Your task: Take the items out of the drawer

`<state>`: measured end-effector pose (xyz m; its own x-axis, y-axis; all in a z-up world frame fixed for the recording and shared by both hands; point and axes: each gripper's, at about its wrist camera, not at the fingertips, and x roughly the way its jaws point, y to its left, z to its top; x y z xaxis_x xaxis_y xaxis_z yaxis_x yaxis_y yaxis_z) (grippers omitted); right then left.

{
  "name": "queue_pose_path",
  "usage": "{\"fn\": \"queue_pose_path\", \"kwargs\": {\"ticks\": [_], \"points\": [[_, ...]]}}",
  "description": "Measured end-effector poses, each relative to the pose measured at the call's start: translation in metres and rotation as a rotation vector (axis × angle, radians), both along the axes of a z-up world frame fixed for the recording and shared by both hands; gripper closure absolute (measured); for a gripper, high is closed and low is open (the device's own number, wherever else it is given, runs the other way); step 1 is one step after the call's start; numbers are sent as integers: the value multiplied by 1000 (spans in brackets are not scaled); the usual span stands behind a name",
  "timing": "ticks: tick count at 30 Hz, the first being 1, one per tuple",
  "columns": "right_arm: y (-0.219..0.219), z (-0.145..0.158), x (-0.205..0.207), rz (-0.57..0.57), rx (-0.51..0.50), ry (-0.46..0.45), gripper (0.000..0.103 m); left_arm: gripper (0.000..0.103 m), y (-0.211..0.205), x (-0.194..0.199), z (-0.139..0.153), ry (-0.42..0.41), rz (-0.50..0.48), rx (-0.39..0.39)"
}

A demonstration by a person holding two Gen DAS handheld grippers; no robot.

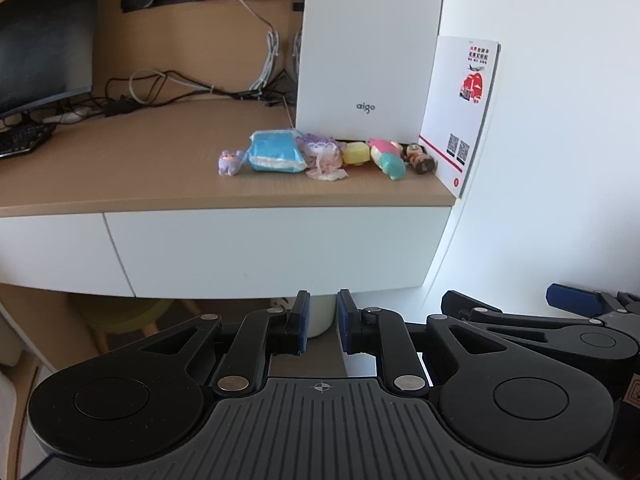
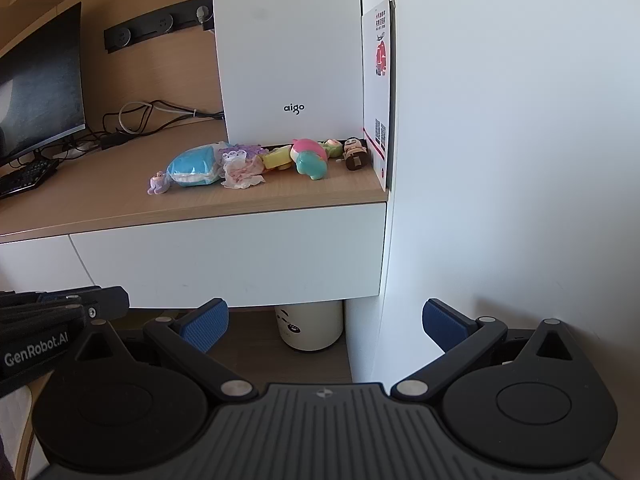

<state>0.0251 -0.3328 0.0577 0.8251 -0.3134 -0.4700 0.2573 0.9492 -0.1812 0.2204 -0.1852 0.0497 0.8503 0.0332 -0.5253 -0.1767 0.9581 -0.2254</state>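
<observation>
The white drawer (image 1: 272, 248) (image 2: 228, 256) under the wooden desktop is shut. On the desktop above it lies a row of small items: a purple figurine (image 1: 230, 162) (image 2: 158, 183), a blue packet (image 1: 274, 151) (image 2: 196, 168), a frilly purple and pink bundle (image 1: 322, 156) (image 2: 240, 166), a yellow toy (image 1: 355, 153) (image 2: 277, 158), a pink and teal toy (image 1: 388, 160) (image 2: 310, 160) and a brown doll (image 1: 419, 158) (image 2: 354, 154). My left gripper (image 1: 322, 324) hangs below the drawer front, jaws nearly together, empty. My right gripper (image 2: 324, 326) stands open and empty beside it.
A white aigo box (image 1: 368, 52) (image 2: 288, 52) and a leaflet (image 1: 460, 108) (image 2: 378, 80) stand behind the items, against the white wall (image 2: 500, 160). Monitor (image 1: 44, 36), keyboard (image 1: 22, 138) and cables (image 1: 180, 88) fill the desk's left. A white bin (image 2: 310, 326) stands under the desk.
</observation>
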Motion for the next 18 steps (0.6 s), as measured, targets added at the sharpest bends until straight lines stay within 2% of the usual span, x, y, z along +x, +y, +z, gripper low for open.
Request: {"fn": "queue_pose_path", "kwargs": {"ticks": [5,7,10,12,16,18], "points": [[-2,2,1,4,25,-2,0,87,2,9,-2,24,-34,15],[-3,5,2,3,45,-12,0,90,4,16,-3,37,-76,7],[-2,4,2,0,41,-19,0,86,16,35,-9,106,-154,-52],[0,0,4,-8,20,-7,0,84,26,44,-13,141,-175,-37],[-7,-17,14,-67,63,59,0,84,68,54,-6,101,-141,2],[-11,-27,28,-92,91,104,0,84,102,59,0,28,-92,7]]}}
